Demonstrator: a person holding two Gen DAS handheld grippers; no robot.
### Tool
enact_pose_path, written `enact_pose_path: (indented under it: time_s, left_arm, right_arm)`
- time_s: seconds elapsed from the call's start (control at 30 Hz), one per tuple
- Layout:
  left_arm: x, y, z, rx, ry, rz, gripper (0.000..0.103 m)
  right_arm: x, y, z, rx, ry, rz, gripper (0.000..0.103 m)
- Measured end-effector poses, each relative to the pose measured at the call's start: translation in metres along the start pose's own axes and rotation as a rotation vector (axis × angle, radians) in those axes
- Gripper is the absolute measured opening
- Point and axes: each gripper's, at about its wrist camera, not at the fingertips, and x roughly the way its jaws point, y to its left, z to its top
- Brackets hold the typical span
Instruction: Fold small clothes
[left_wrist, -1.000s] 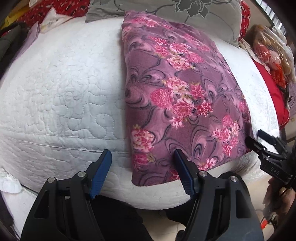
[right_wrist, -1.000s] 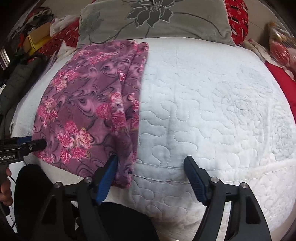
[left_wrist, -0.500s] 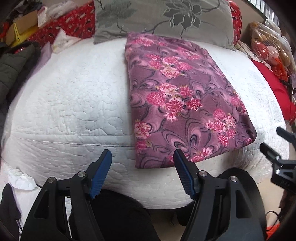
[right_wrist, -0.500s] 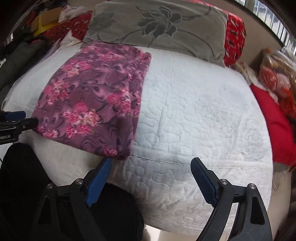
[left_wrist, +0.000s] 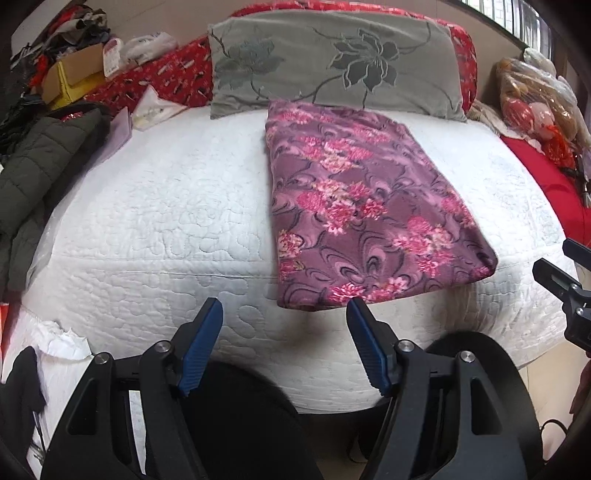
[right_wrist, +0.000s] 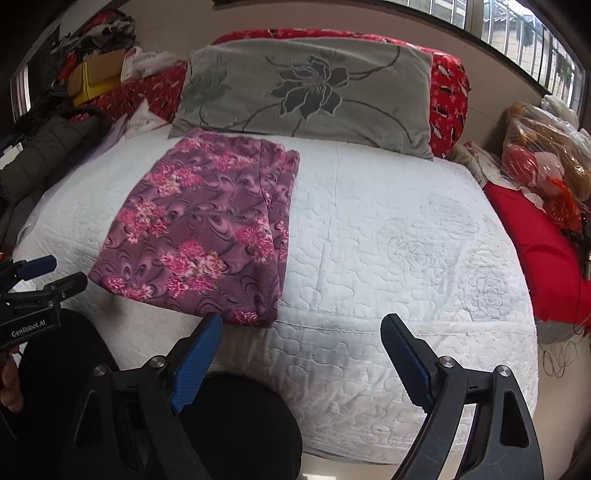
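A purple garment with pink flowers (left_wrist: 369, 214) lies folded into a flat rectangle on the white quilted bed (left_wrist: 147, 221), its near end at the bed's front edge. My left gripper (left_wrist: 284, 302) hangs open in front of that near end, apart from the cloth, with nothing between its blue pads. In the right wrist view the garment (right_wrist: 207, 229) sits left of centre. My right gripper (right_wrist: 301, 319) stands wide open just off its near right corner, over the bed (right_wrist: 388, 240), holding nothing. Each gripper shows at the other view's edge: left gripper (right_wrist: 37, 280), right gripper (left_wrist: 565, 266).
A grey flowered pillow (right_wrist: 306, 88) lies just behind the garment. A dark padded jacket (left_wrist: 37, 166) and boxes crowd the left side. A red cushion (right_wrist: 543, 251) and plastic bags (right_wrist: 546, 147) sit at the right. A person's dark-clad knees (left_wrist: 240, 406) are below the grippers.
Both grippers have drawn back and up from the bed's front edge, so more of the bed shows. The right jaws have spread a little wider. The folded garment has stayed where it lay.
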Motion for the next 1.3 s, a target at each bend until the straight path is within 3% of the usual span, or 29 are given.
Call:
enact_pose_path:
  time_s: [0.2,0.47,1.3]
  left_arm:
    - [-0.019,-0.014,-0.002,0.023,-0.055,0.007,0.069]
    - [-0.026,-0.026,-0.008,0.038,-0.050,-0.015,0.069]
    - [-0.048,-0.041,-0.010,0.043,-0.094,-0.087,0.069]
  right_arm:
    - [-0.020,-0.008,-0.004,0.054,-0.051,0.014,0.096]
    - [-0.033,-0.009,-0.006,0.050,-0.089,-0.014,0.099]
    - [-0.027,-0.010,-0.013,0.066,-0.056,-0.012,0.099]
